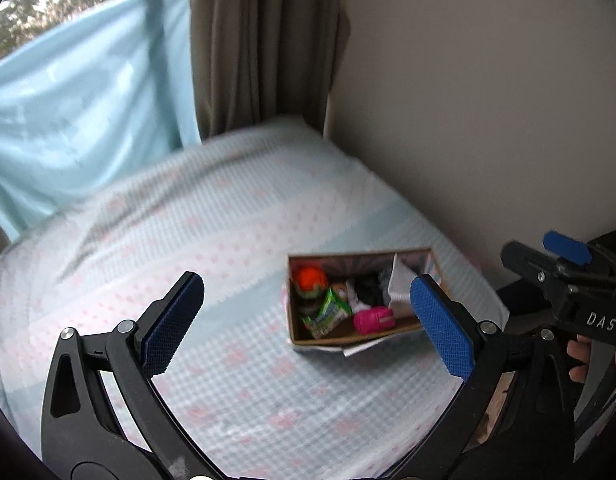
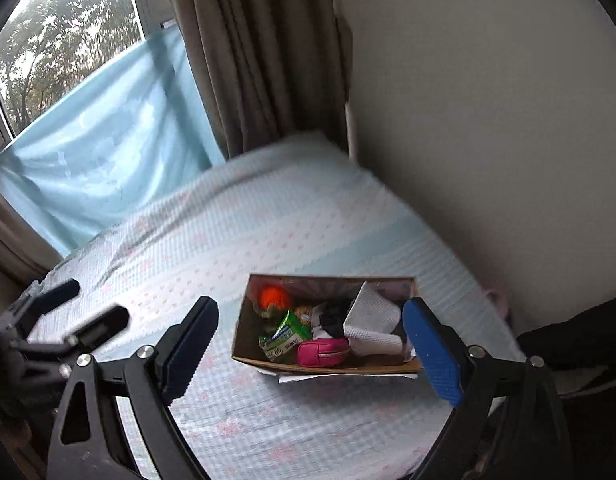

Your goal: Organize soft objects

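Mostly bare bed (image 1: 228, 216) fills the frame's left; box (image 1: 304, 338) sits lower right by the wall, beyond both grippers (image 1: 308, 320) (image 2: 309, 346), jaws apart, empty.

An open cardboard box (image 2: 327, 362) sits on the bed near the wall, packed with soft things: an orange plush ball (image 2: 272, 297) in 1 far corner, a green packet (image 2: 286, 336) tilted beside it, a pink zip pouch (image 2: 323, 353) against the near wall, black fabric (image 2: 335, 318) and white cloth (image 2: 373, 320).
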{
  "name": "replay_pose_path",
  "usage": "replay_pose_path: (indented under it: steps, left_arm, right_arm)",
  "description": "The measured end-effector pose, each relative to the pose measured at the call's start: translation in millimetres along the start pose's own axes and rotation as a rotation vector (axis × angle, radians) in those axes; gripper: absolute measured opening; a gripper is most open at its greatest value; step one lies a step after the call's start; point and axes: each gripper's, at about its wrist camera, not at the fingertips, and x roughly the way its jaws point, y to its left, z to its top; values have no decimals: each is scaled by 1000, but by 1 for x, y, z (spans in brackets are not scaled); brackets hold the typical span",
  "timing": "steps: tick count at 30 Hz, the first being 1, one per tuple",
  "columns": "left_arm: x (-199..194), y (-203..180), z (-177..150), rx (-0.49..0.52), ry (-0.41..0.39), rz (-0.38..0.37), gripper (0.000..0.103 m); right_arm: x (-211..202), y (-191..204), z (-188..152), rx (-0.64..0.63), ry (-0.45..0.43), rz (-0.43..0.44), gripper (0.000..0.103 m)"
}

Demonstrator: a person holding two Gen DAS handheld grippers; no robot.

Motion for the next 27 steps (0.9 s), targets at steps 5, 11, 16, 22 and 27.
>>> replay_pose_path:
  steps: [5,11,16,22,27]
  left_arm:
    - [-60,10,-4,38,-121,25,103]
    - [-104,17,-15,48,-213,25,103]
    - [-123,22,-23,35,-261,-2,103]
    - [-127,20,-25,56,-273,-19,103]
    - [-125,18,-23,72,-283,-17,103]
  right_arm:
    - [-55,23,-10,-23,-114,-65,92]
    - [-98,43,-23,-29,-225,-111,92]
    - [-113,53,-33,-29,-259,-140,92]
    - [-118,55,-36,-2,-283,-153,92]
    - [-118,57,-34,10,-295,-165,92]
